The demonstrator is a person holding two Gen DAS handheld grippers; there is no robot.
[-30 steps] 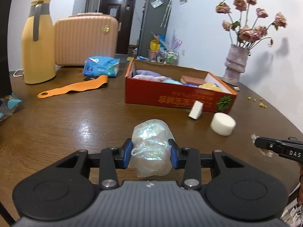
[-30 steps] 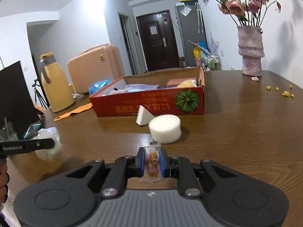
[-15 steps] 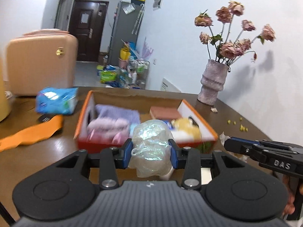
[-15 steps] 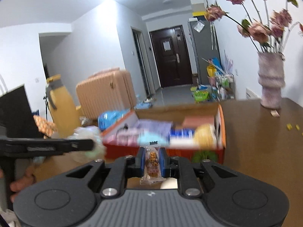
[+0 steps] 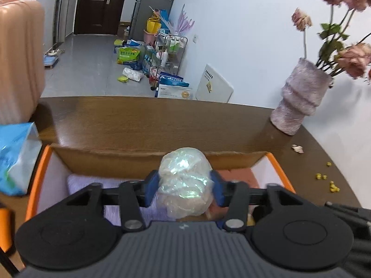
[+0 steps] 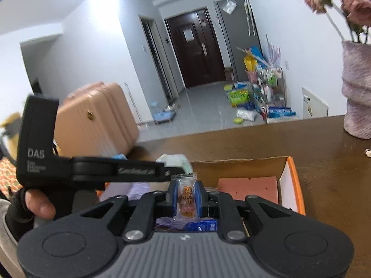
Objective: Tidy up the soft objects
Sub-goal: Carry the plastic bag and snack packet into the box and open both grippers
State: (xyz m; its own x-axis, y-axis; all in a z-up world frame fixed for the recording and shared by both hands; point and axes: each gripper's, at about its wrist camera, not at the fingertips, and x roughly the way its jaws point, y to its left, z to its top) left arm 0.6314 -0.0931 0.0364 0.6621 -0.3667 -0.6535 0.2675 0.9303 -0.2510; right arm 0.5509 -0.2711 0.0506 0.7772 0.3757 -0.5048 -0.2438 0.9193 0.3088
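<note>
Crumpled plastic bag [image 5: 185, 183] sits between the blue pads of the left gripper [image 5: 185, 188], whose jaws are opening around it, above the orange-rimmed box [image 5: 277, 165]. Right gripper [image 6: 186, 195] pinches a small snack packet [image 6: 186, 197] tightly over the same box, just beside the left tool. Bare table [image 5: 150, 118] lies beyond the box's cardboard wall. A second ago both grippers hung short of the box, over open tabletop.
</note>
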